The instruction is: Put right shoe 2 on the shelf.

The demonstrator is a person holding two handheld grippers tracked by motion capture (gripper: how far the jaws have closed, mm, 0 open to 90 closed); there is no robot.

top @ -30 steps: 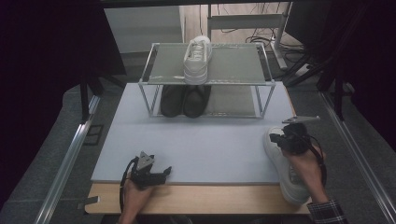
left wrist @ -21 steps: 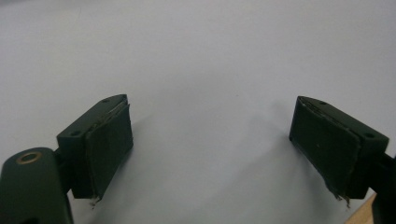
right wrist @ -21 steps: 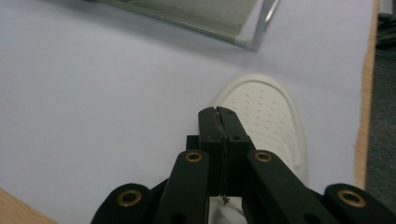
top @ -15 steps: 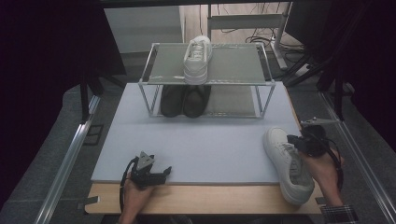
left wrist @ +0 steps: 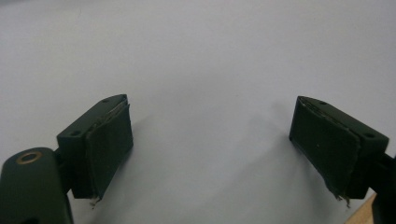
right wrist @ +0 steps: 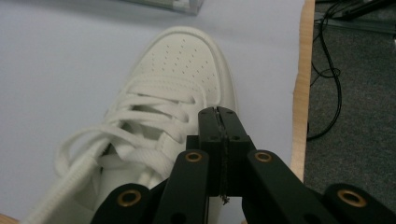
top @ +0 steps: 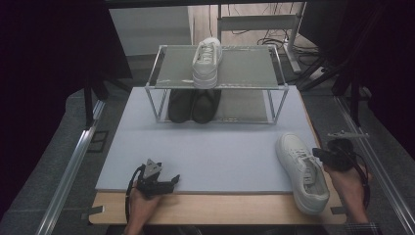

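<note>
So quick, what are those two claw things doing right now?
Left gripper: open, holding nothing, over the mat.
Right gripper: closed, holding nothing, beside the white shoe.

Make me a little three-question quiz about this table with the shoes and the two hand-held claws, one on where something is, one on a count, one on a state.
1. Where is the white shoe on the rack?
A. top shelf
B. lower shelf
C. on the mat

2. How many white shoes are there?
A. one
B. two
C. four

3. How do the left gripper's jaws stand?
A. wide apart
B. pressed together
C. clamped on a shoe

Answers: 1 A, it lies on the rack's upper shelf, above the black shoes. 2 B, one on the rack, another white shoe on the mat. 3 A, bare mat shows between the pads.
</note>
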